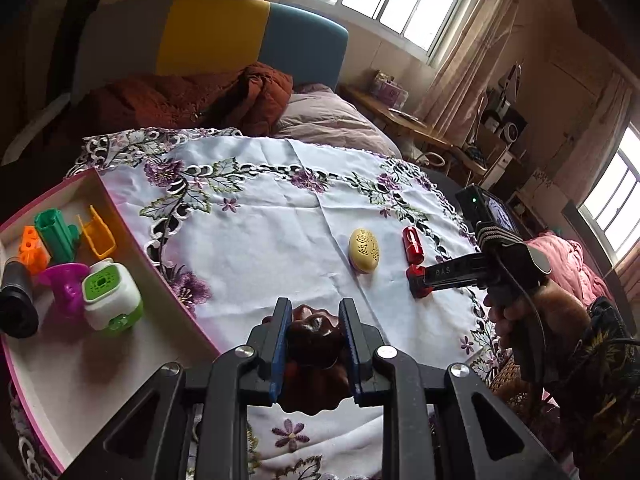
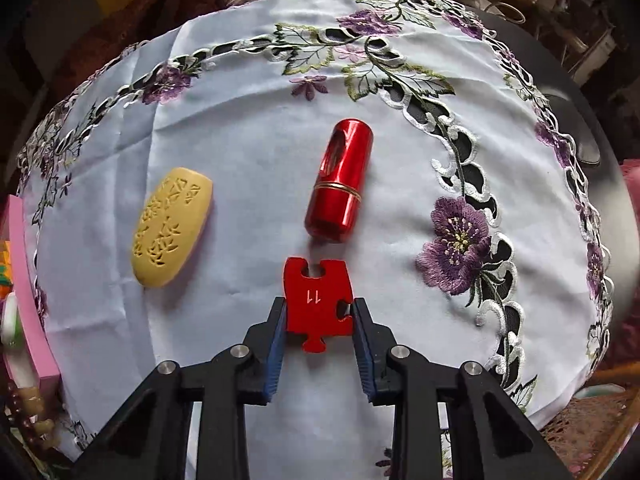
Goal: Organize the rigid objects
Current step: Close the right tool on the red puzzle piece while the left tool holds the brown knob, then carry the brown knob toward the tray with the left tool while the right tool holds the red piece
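Observation:
In the left wrist view my left gripper (image 1: 314,320) is shut on a dark brown carved object (image 1: 316,340), held above the embroidered white cloth (image 1: 280,224). To its right, my right gripper (image 1: 424,280) points down at the cloth. In the right wrist view that gripper (image 2: 319,304) is shut on a flat red puzzle piece (image 2: 316,280) marked 11, with the pads pressing its two sides. A shiny red cylinder (image 2: 340,184) lies just beyond the piece. A yellow oval case (image 2: 172,226) with cut-out patterns lies to the left.
A pink-edged box (image 1: 100,368) at the left holds a green tube (image 1: 54,234), orange pieces (image 1: 34,250), a purple part (image 1: 66,284), a white-and-green cube (image 1: 112,300) and a black cylinder (image 1: 16,300). A bed and a desk lie beyond the table's far edge.

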`<state>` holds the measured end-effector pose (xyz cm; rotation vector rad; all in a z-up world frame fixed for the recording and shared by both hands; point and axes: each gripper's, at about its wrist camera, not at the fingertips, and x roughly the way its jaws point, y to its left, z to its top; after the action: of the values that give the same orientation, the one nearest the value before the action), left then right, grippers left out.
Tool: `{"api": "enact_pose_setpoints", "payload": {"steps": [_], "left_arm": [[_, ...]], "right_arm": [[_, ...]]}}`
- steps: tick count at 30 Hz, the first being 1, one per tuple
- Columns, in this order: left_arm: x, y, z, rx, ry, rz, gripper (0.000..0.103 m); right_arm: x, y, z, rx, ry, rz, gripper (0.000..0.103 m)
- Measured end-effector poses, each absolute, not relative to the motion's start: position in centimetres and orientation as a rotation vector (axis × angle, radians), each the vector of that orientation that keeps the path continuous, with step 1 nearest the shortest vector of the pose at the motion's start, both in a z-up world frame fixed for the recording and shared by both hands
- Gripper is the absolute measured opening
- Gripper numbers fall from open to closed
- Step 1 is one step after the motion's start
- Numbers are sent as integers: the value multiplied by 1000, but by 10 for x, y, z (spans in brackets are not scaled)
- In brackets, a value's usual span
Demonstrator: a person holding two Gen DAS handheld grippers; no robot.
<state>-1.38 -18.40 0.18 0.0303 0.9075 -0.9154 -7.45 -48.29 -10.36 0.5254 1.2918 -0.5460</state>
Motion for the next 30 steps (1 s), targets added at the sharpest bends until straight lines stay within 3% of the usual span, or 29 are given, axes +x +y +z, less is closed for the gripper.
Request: {"api": "enact_pose_setpoints", "payload": {"steps": [12,22,30], "left_arm": [[2,-120,11,-77,876,-799,23],[11,-83,3,-69,881,-639,23],[10,-74,-3,-20,886,-559,23]], "right_arm": [[-26,-383,-60,368,1107,-146,31],[19,-319,-111,139,1154,-12,32],[12,-331,-113,209,1120,63,32]]}}
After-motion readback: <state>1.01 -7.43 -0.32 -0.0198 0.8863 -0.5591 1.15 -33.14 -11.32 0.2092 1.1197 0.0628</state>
